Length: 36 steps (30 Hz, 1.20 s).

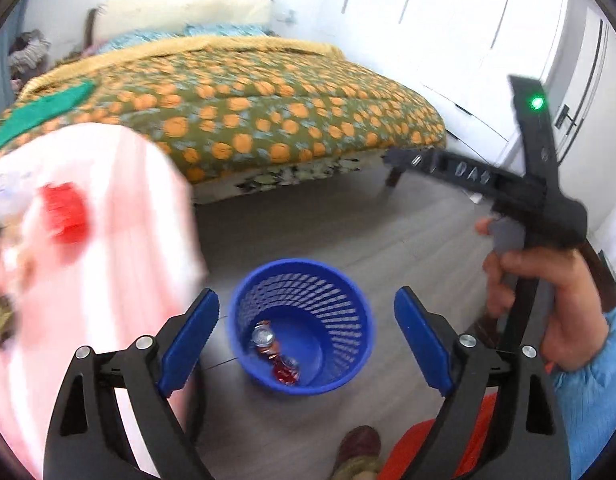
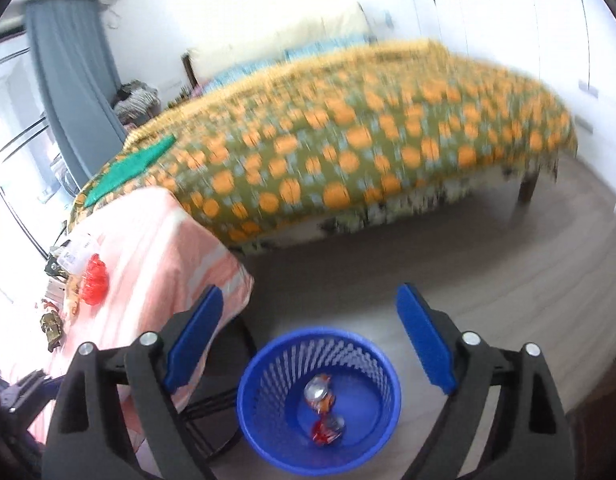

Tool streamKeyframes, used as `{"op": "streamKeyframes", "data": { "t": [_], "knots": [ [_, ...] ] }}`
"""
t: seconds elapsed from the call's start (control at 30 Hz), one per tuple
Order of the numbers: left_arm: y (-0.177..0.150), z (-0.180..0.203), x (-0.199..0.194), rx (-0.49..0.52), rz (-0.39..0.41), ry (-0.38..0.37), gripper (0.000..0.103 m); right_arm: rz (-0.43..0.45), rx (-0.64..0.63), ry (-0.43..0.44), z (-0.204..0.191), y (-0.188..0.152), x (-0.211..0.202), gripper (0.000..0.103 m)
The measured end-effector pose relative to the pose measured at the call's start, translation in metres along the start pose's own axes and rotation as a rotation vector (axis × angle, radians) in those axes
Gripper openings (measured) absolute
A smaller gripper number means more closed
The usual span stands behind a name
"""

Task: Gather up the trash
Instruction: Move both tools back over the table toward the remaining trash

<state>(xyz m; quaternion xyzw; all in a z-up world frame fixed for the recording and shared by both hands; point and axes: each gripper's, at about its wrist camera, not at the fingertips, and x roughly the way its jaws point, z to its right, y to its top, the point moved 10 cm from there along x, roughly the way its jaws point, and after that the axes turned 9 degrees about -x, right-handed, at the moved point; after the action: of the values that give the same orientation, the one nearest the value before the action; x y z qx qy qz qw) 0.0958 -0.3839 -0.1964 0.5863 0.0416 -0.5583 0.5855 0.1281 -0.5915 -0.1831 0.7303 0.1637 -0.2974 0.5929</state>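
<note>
A blue mesh wastebasket (image 1: 340, 372) (image 2: 263, 428) stands on the grey floor with two crushed cans (image 1: 263, 338) (image 2: 320, 396) inside. My left gripper (image 1: 305, 312) is open and empty above the basket. My right gripper (image 2: 310, 320) is open and empty above the basket too; its body shows in the left wrist view (image 1: 536, 184), held in a hand at the right. A red crumpled plastic piece (image 1: 65, 212) (image 2: 93, 280) lies on the pink-clothed table (image 1: 119, 248) (image 2: 155, 248) to the left, beside papers and small clutter (image 2: 63, 256).
A bed with an orange-dotted green cover (image 1: 247, 108) (image 2: 368, 152) fills the back. White wardrobe doors (image 1: 448, 32) stand at right. A grey curtain (image 2: 71, 64) hangs at left. The person's shoe (image 1: 358, 452) is near the basket.
</note>
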Motion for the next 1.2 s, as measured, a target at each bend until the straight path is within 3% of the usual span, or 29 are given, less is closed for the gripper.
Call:
{"op": "streamKeyframes", "data": {
  "t": [0.13, 0.27, 0.43, 0.67, 0.97, 1.2],
  "knots": [
    [-0.008, -0.047, -0.034, -0.038, 0.037, 0.092, 0.090, 0.100, -0.096, 0.004, -0.046, 0.021, -0.020, 0.087],
    [-0.019, -0.105, -0.062, -0.094, 0.069, 0.201, 0.090, 0.144, -0.184, 0.042, -0.100, 0.027, -0.027, 0.087],
    [-0.035, -0.171, -0.086, -0.163, 0.073, 0.315, 0.090, 0.144, -0.281, 0.124, -0.171, 0.018, -0.029, 0.087],
    [-0.058, -0.230, -0.108, -0.218, 0.073, 0.415, 0.092, 0.101, -0.425, 0.192, -0.255, -0.015, -0.017, 0.087],
    [-0.082, -0.277, -0.127, -0.317, 0.064, 0.440, 0.094, -0.009, -0.515, 0.248, -0.311, -0.062, 0.010, 0.087],
    [-0.076, -0.281, -0.122, -0.341, 0.066, 0.413, 0.094, -0.035, -0.554, 0.252, -0.323, -0.074, 0.019, 0.087]
  ]
}}
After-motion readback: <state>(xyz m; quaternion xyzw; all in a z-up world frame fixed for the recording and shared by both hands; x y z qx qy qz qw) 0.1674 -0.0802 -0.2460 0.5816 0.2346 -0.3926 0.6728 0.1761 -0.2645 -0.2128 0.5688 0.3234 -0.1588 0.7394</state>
